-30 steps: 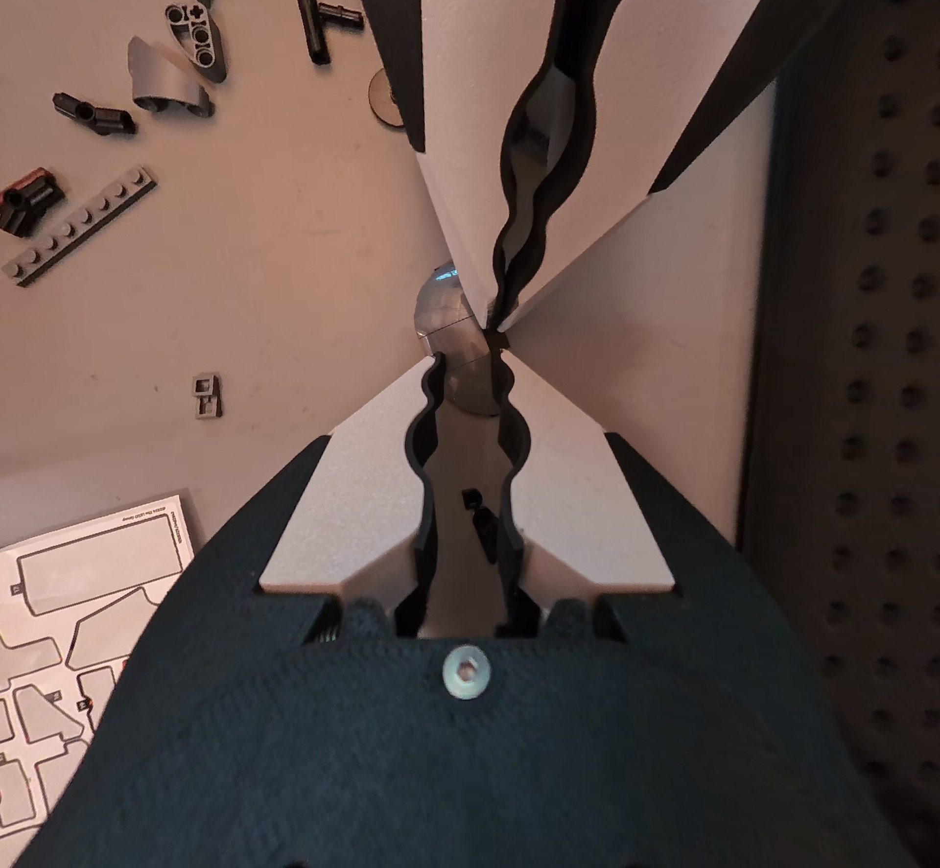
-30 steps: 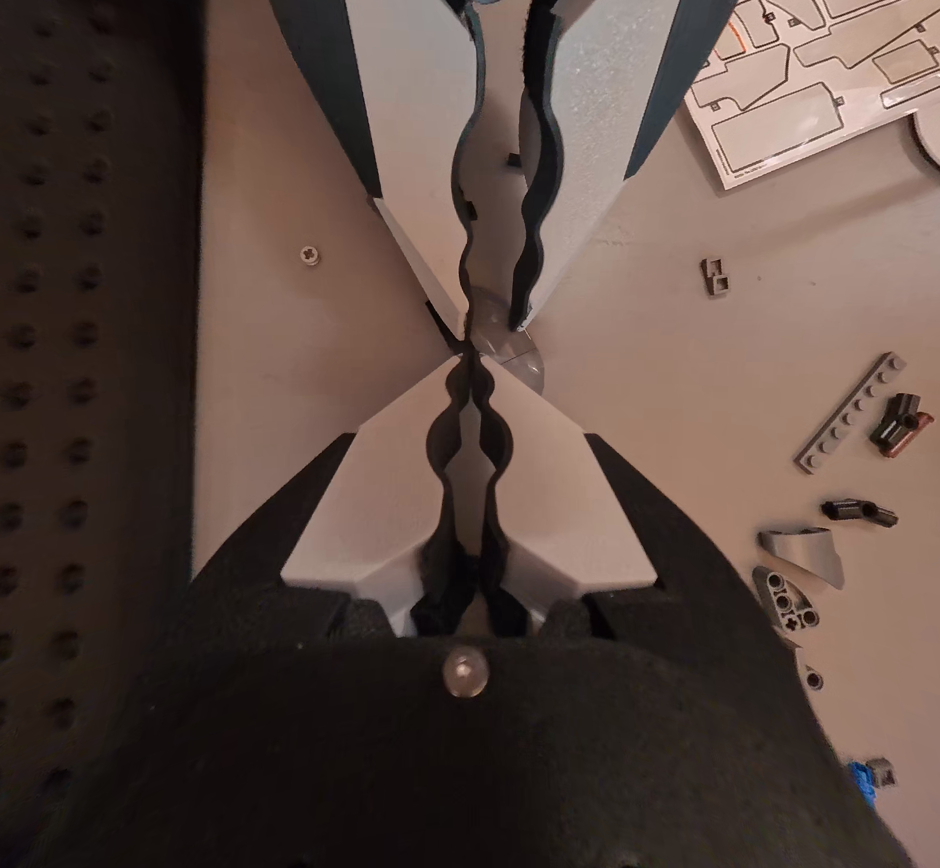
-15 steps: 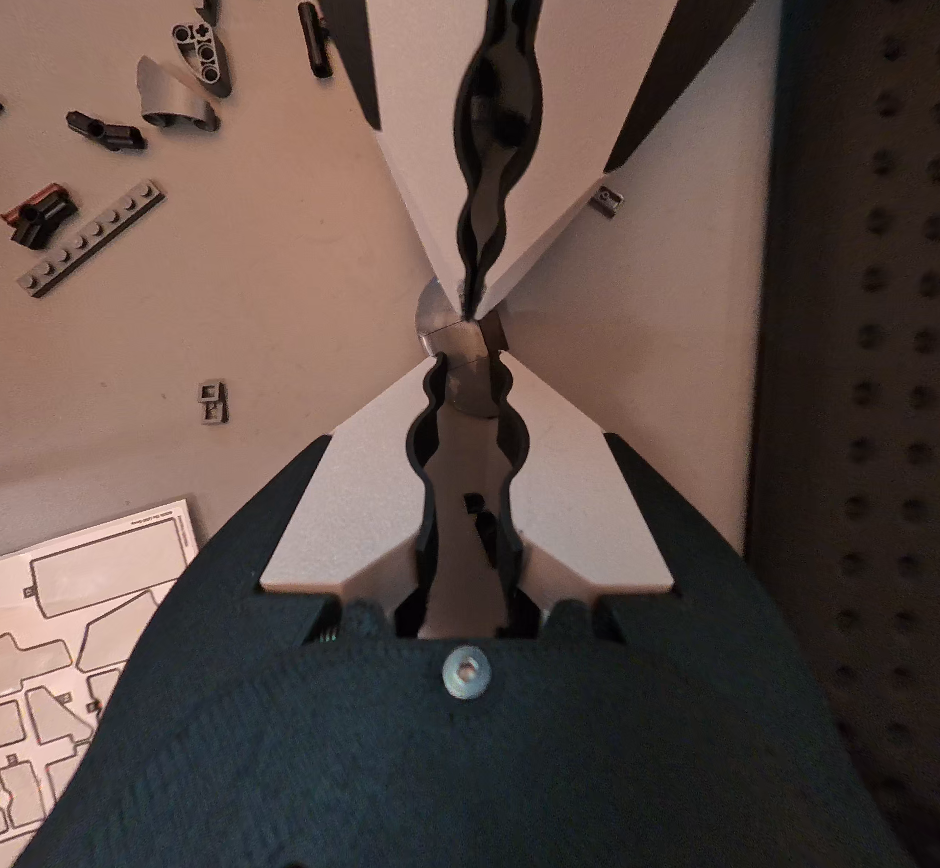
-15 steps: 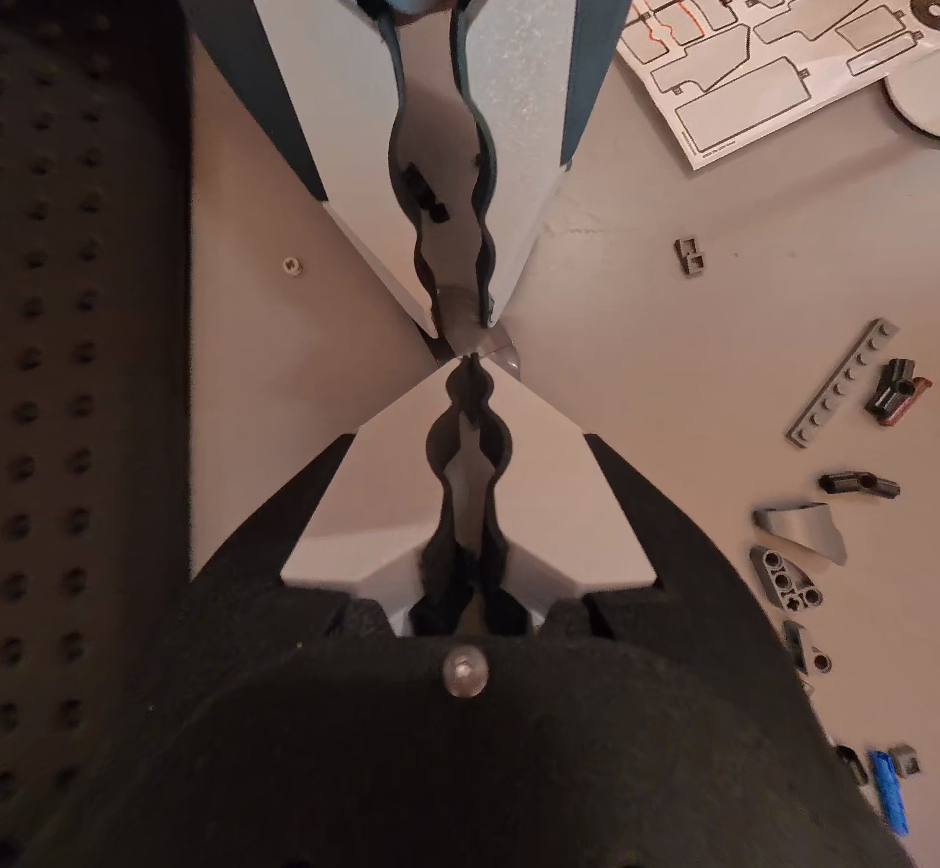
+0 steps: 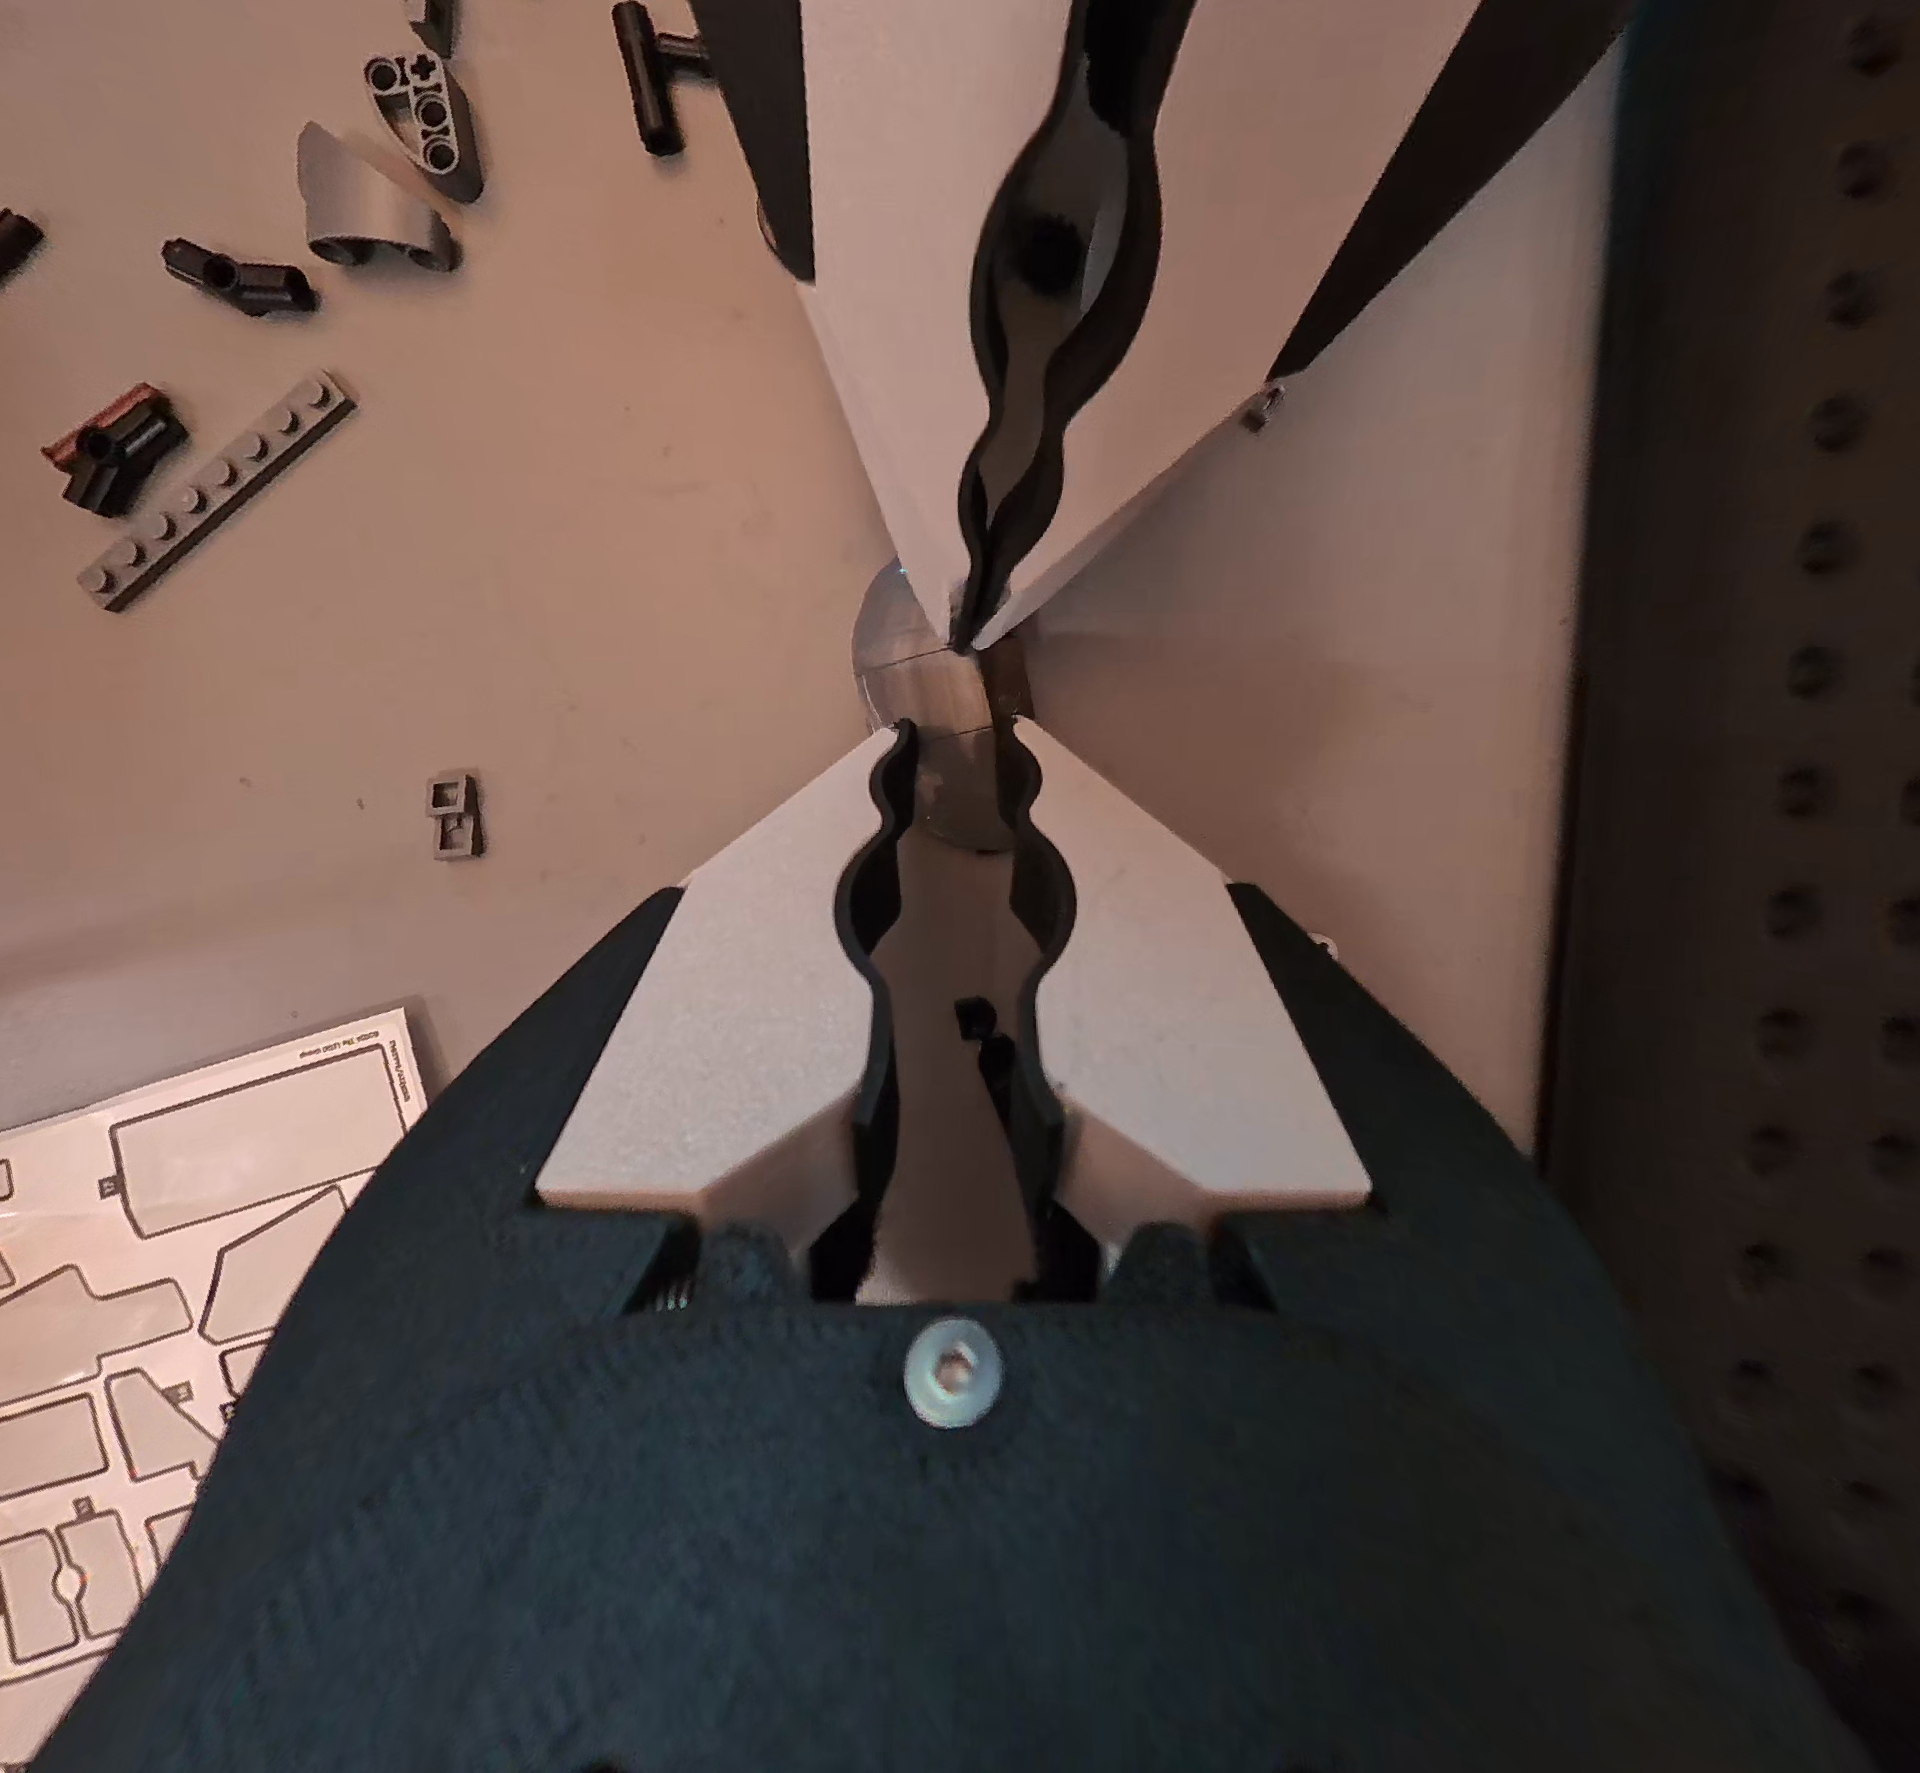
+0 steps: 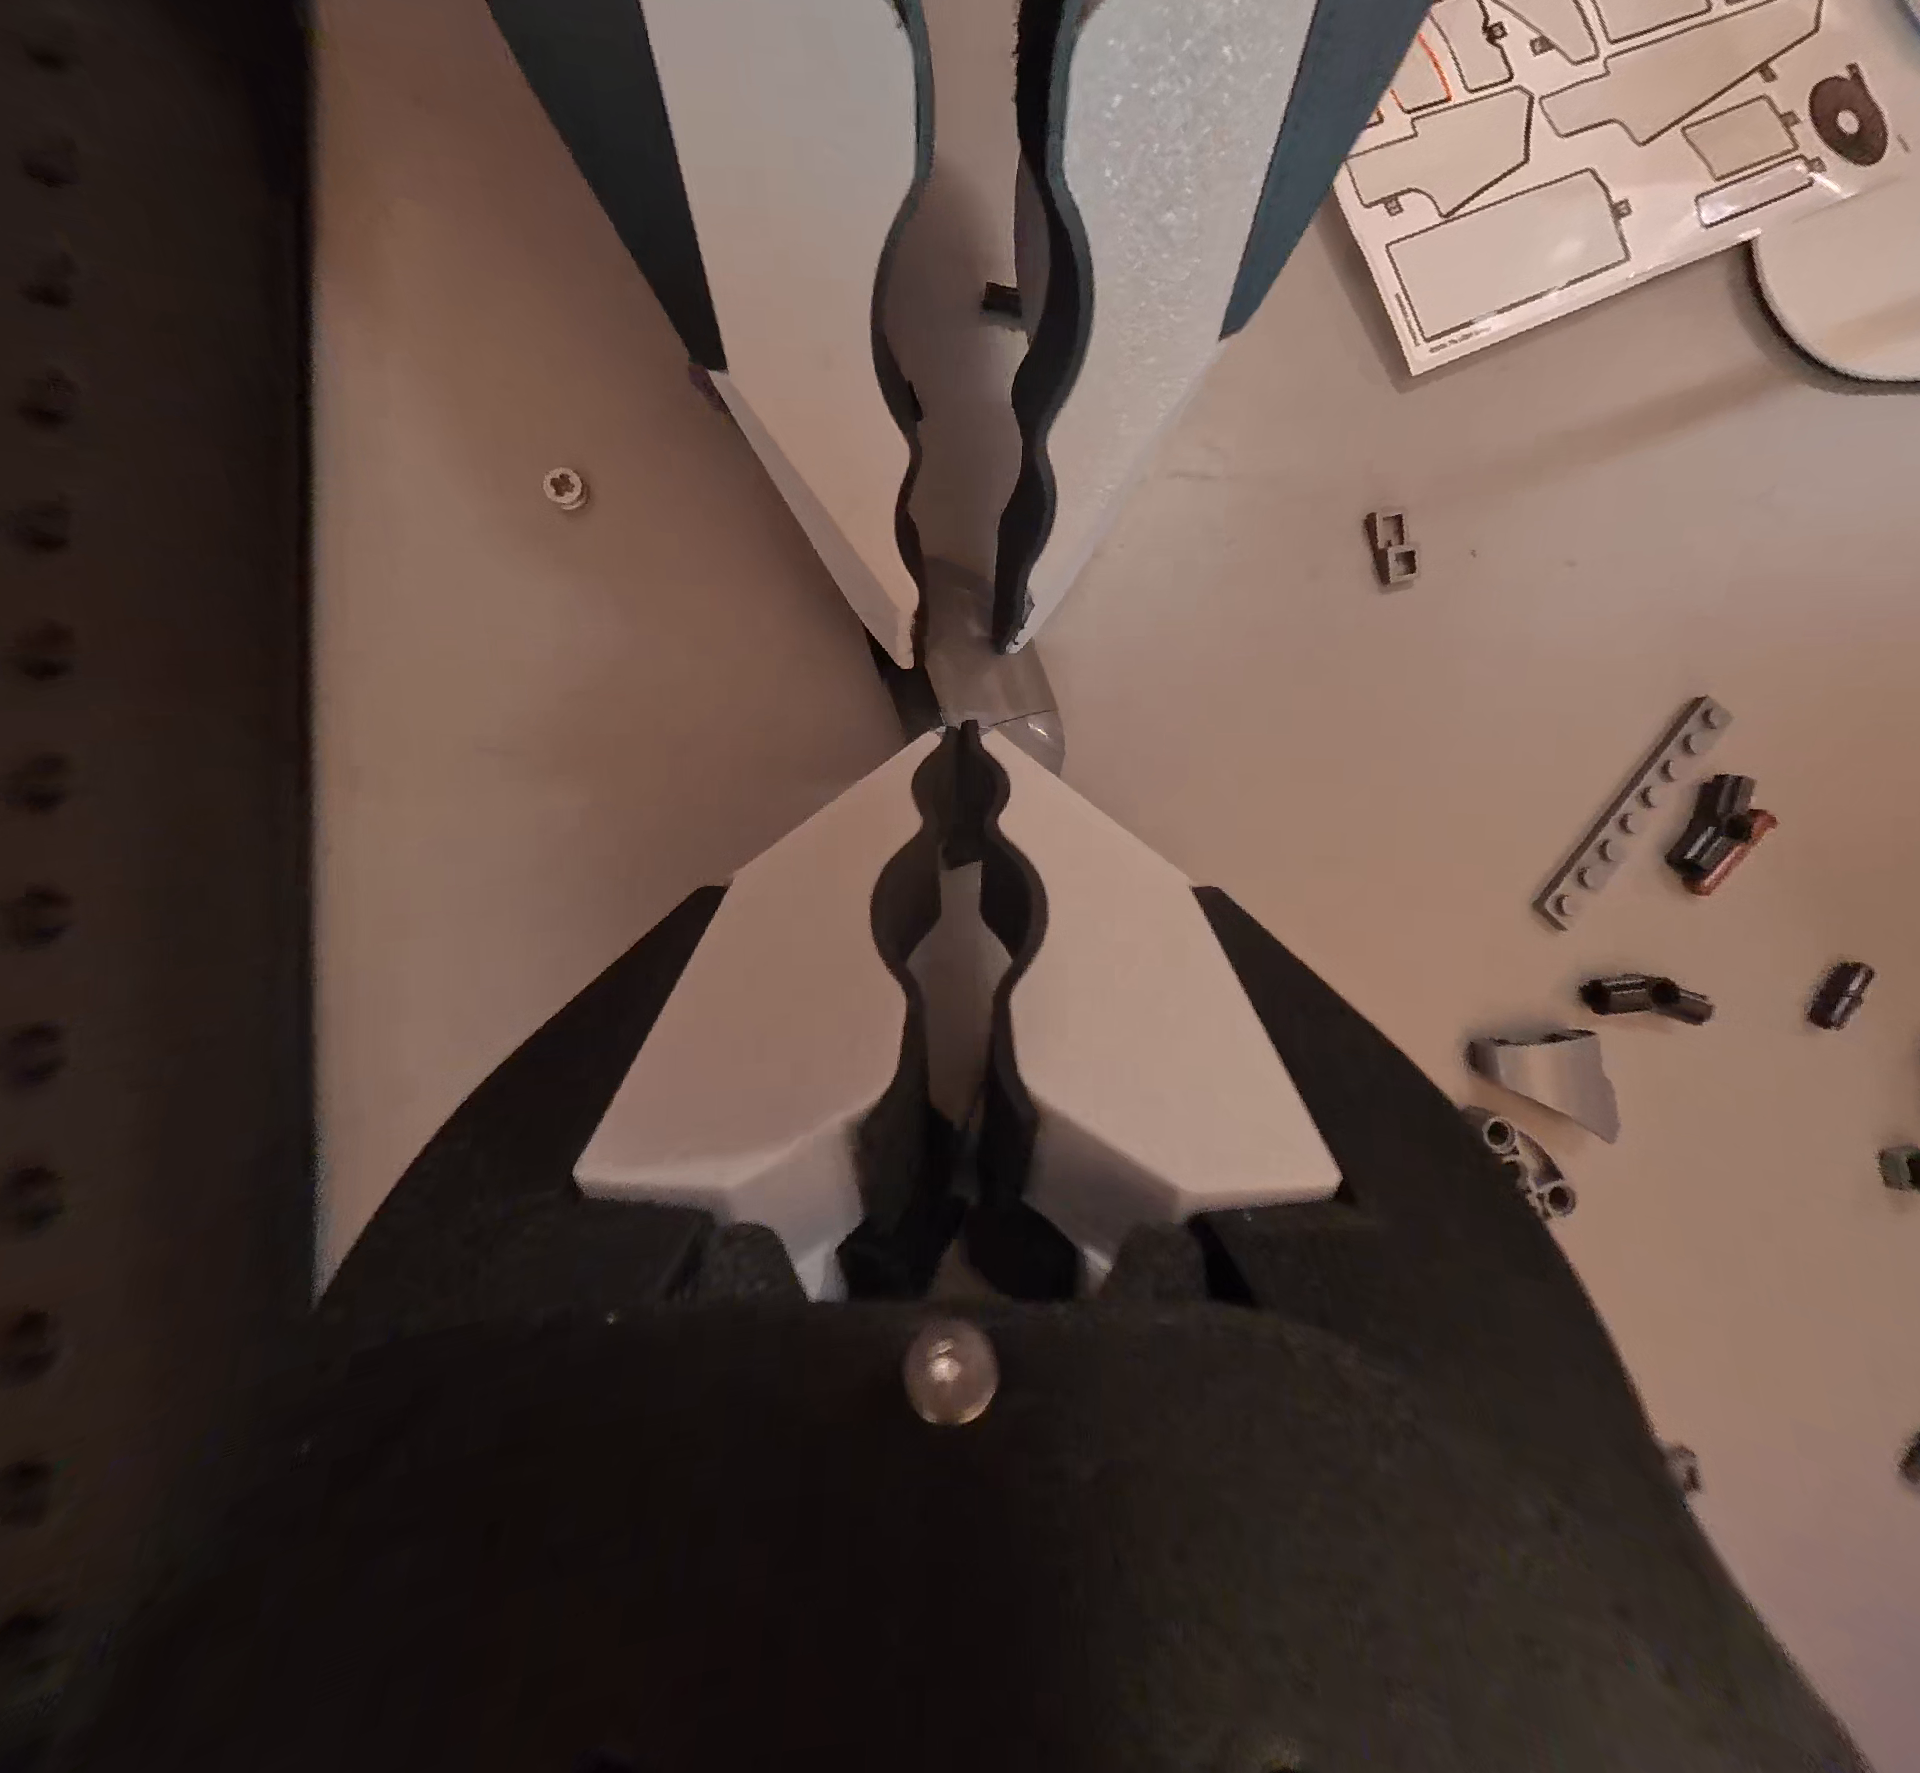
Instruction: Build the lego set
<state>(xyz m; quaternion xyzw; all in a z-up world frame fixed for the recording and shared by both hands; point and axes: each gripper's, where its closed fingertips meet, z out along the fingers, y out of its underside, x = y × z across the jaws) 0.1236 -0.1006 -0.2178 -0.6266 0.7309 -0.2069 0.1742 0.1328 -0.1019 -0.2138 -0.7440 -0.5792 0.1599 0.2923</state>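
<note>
Fingers of the left gripper (image 5: 954,736) and right gripper (image 6: 961,731) meet mid-frame, each pinching the grey lego assembly (image 5: 920,684); loose pieces (image 5: 223,487) and sticker sheet (image 5: 208,1235) crowd the tabletop (image 5: 582,580) at left.

Bare tabletop (image 5: 582,684) left of grippers; loose lego pieces (image 5: 416,113) beyond; pegboard (image 5: 1766,788) blocks right.

Rounded grey lego assembly (image 5: 925,684) pinched between both tools.

Dim, warm-orange light. Surface (image 5: 582,643) evenly lit; perforated mat (image 6: 135,788) at 9 o'clock nearly black. Wide-angle stretch at edges, near housings soft, slight blur.
</note>
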